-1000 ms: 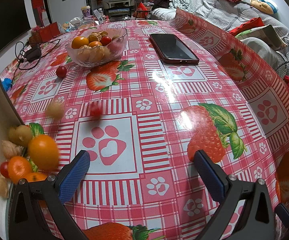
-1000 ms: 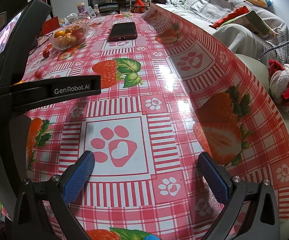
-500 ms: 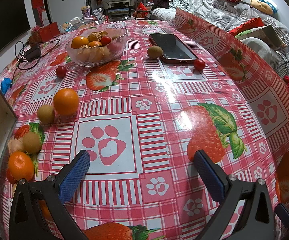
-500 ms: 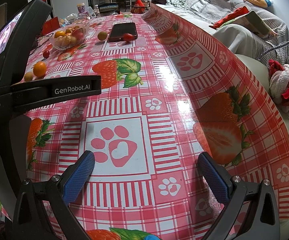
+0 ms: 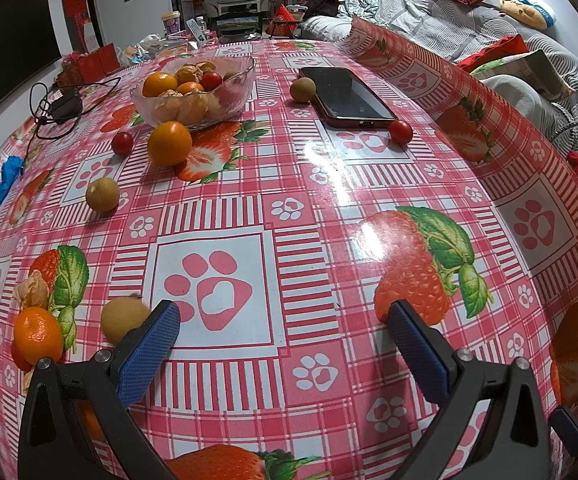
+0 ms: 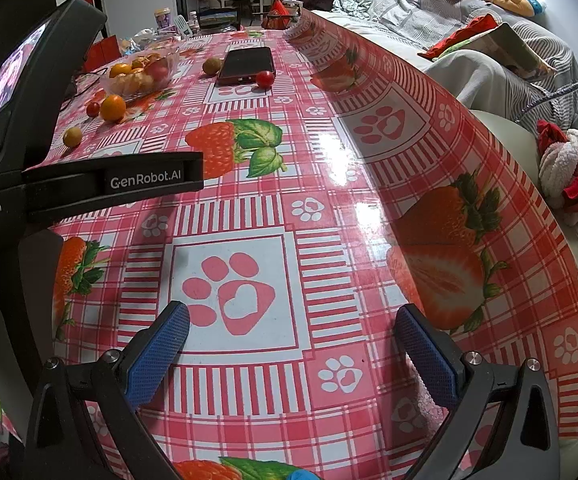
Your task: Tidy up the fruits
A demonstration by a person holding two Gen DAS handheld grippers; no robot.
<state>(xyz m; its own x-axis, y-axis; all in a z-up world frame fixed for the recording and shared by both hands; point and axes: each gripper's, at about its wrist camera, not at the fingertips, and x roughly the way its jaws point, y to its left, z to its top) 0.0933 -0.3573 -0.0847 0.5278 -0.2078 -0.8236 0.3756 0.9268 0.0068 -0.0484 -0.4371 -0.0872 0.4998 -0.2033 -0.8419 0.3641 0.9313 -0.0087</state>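
Fruit lies scattered over the strawberry tablecloth. A glass bowl (image 5: 233,94) at the back holds several fruits. In front of it sit an orange (image 5: 169,143), a cherry tomato (image 5: 122,143) and a brown round fruit (image 5: 103,195). Another brown fruit (image 5: 300,90) and a tomato (image 5: 401,132) lie beside the phone. Near my left gripper (image 5: 283,326), which is open and empty, sit a brown fruit (image 5: 123,319), a mandarin (image 5: 37,335) and a husked berry (image 5: 33,289). My right gripper (image 6: 291,330) is open over a paw print, empty.
A dark phone (image 5: 349,96) lies at the back right of the table. A black charger with cable (image 5: 63,106) and a blue item (image 5: 7,182) lie at the left. The tablecloth edge curls up on the right beside a sofa (image 5: 469,20). The left gripper's body (image 6: 29,120) fills the right view's left side.
The fruits have rolled apart: the orange moved back toward the bowl, a brown fruit rolled toward my left fingertip, and the dark object at the left edge withdrew. Neither gripper moved.
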